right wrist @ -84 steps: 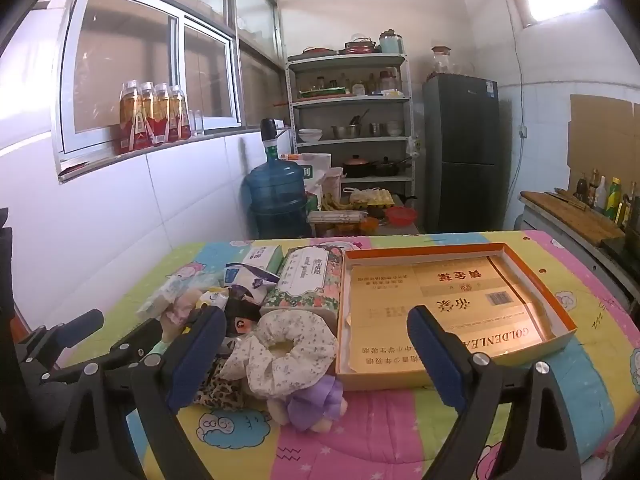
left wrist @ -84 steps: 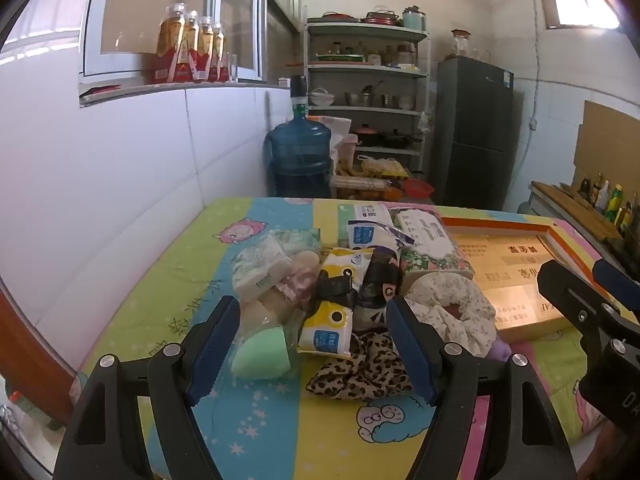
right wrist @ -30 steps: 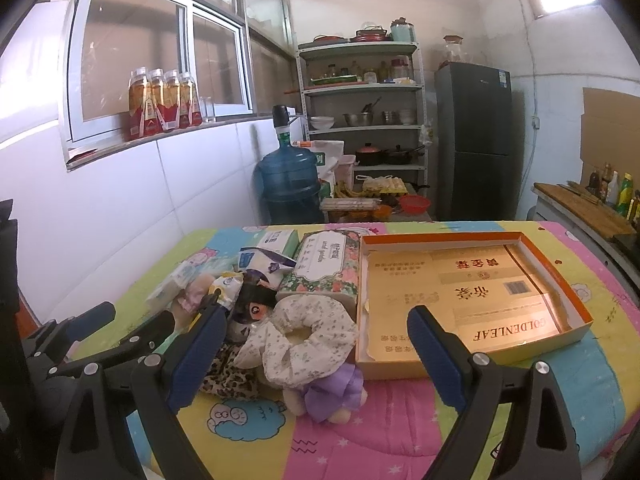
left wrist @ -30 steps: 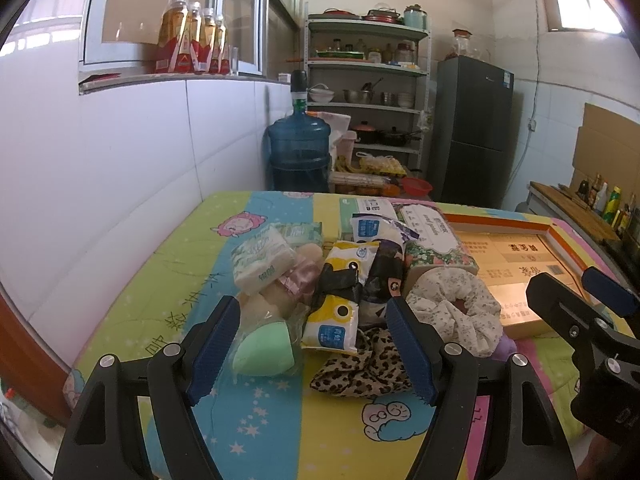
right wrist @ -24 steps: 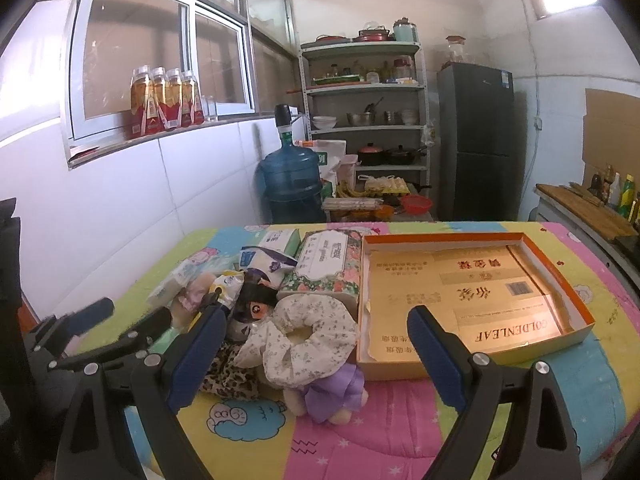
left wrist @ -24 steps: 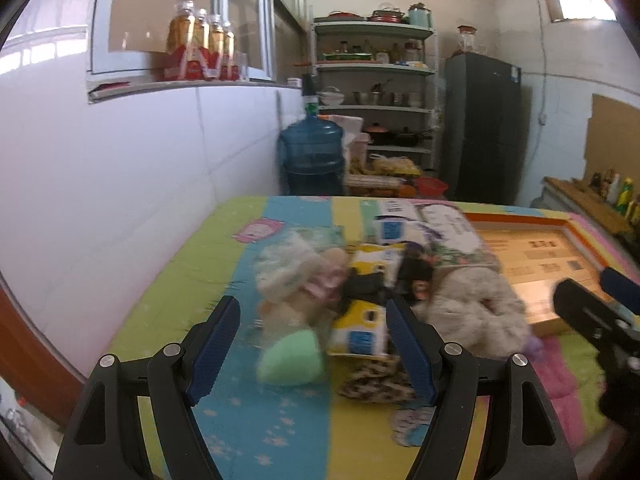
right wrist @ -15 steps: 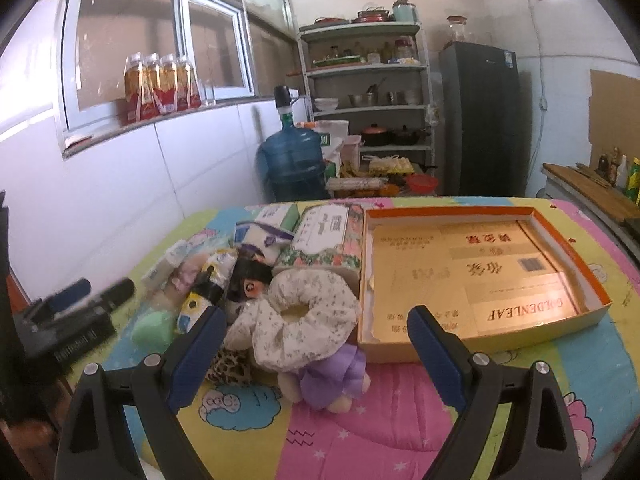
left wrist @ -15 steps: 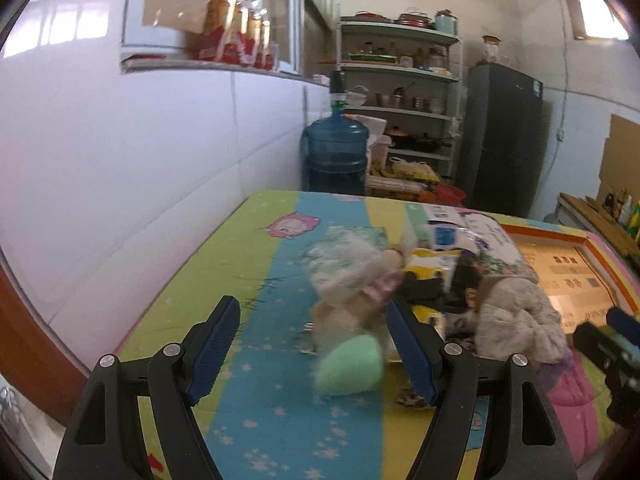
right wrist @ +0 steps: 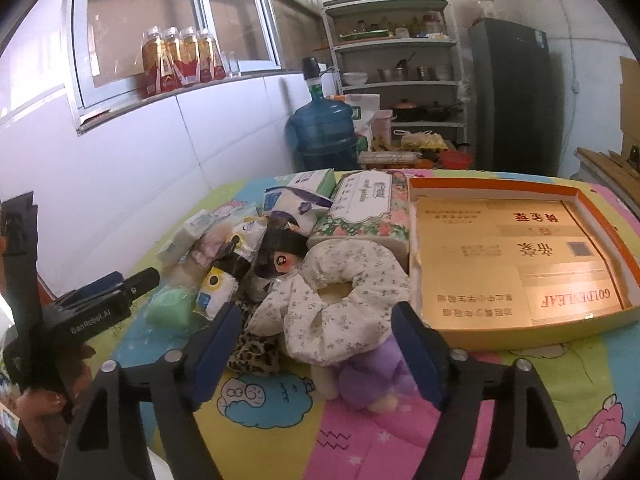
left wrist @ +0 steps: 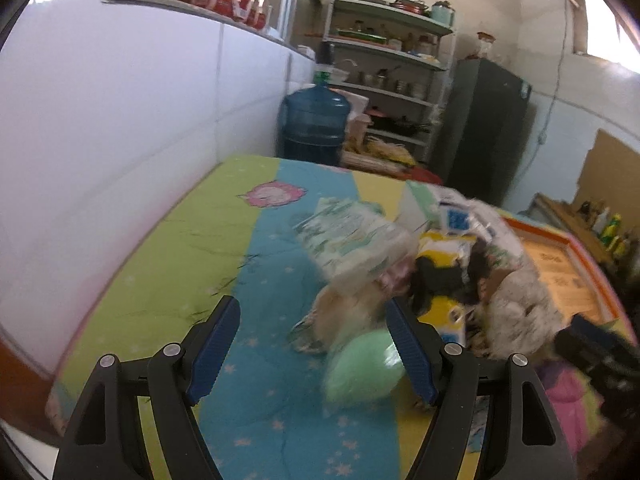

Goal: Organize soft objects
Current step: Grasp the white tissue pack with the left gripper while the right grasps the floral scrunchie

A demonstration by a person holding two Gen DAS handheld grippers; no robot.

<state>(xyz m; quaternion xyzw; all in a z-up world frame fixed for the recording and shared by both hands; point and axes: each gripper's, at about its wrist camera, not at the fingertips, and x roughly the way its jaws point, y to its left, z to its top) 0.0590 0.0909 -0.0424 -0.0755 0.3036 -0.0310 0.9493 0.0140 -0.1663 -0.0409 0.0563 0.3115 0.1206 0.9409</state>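
Right gripper point(right wrist: 316, 350) parted, jaws just narrowing, pads clear of the crumpled floral scrunchie point(right wrist: 340, 300) between them; fuzzy purple plush point(right wrist: 372, 376) beneath; shallow orange-rimmed cardboard tray point(right wrist: 608, 220) ahead right. Left gripper point(left wrist: 314, 354) spread wide, gripping nothing; smooth green sponge point(left wrist: 362, 368) beside its right pad. Quilted cartoon bedspread point(left wrist: 192, 248) bare ahead left, up to the white wall point(left wrist: 120, 120).

Two scrunchies point(right wrist: 340, 292), one box point(right wrist: 520, 320), four bottles point(right wrist: 180, 60)

The left wrist view blurs the pile of soft things point(left wrist: 400, 280); the orange box point(left wrist: 568, 264) runs off its right edge.
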